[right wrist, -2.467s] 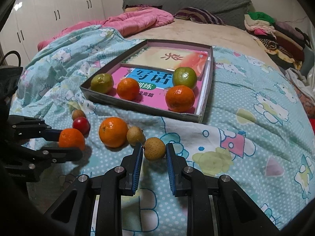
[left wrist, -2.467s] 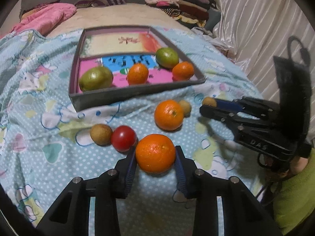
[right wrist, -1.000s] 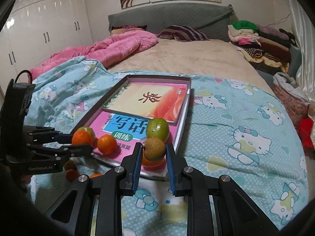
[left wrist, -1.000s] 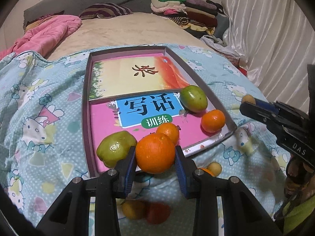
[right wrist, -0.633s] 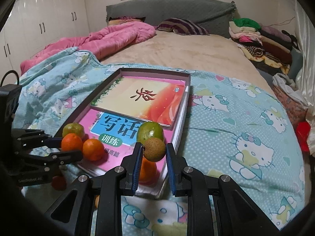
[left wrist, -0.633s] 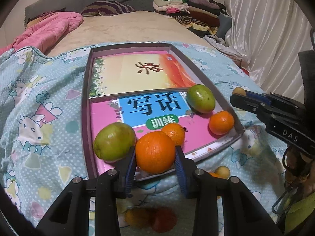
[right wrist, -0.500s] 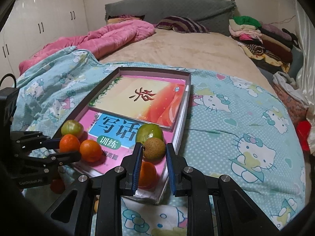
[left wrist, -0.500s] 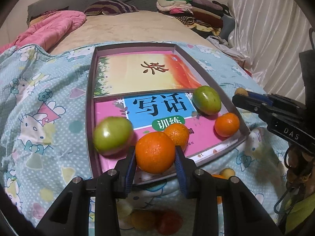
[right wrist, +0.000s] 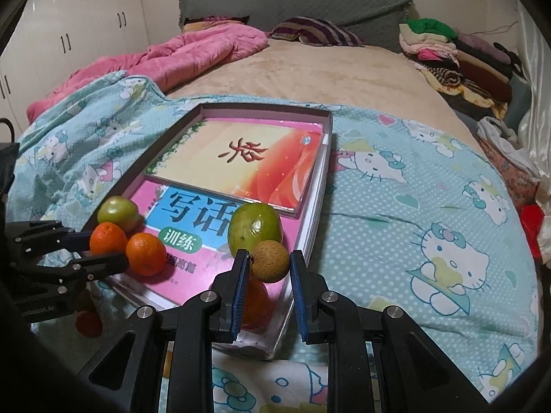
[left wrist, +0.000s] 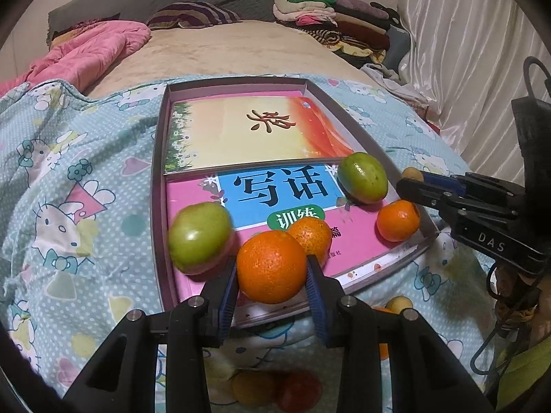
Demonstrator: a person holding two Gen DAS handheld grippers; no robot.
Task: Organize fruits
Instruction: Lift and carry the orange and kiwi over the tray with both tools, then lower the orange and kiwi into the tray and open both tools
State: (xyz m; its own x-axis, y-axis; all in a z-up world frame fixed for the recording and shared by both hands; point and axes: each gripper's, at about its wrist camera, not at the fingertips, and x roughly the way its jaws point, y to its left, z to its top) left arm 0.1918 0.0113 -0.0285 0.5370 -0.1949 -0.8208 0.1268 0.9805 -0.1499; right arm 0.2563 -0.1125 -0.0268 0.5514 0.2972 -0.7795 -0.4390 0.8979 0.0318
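Observation:
My left gripper (left wrist: pixel 272 268) is shut on a large orange (left wrist: pixel 272 265), held over the near edge of the grey tray (left wrist: pixel 156 206). The tray holds two books, two green fruits (left wrist: pixel 199 237) (left wrist: pixel 363 177) and two small oranges (left wrist: pixel 311 234) (left wrist: pixel 397 220). My right gripper (right wrist: pixel 268 265) is shut on a small brown round fruit (right wrist: pixel 270 261), just above the tray's near right corner beside the green fruit (right wrist: pixel 255 225). In the right wrist view the left gripper (right wrist: pixel 103 246) shows at the left with its orange (right wrist: pixel 108 237).
Loose fruits lie on the blue patterned bedspread (left wrist: pixel 69 189) below the tray: a yellowish one (left wrist: pixel 253 387), a red tomato (left wrist: pixel 298 390) and a small pale one (left wrist: pixel 399 303). A pink quilt (right wrist: pixel 193 48) and stacked clothes (right wrist: pixel 458 55) sit at the far end of the bed.
Both grippers carried their fruits up from the bedspread to the tray. Over the last second the right gripper came lower and closer over the tray's corner; the left one barely moved.

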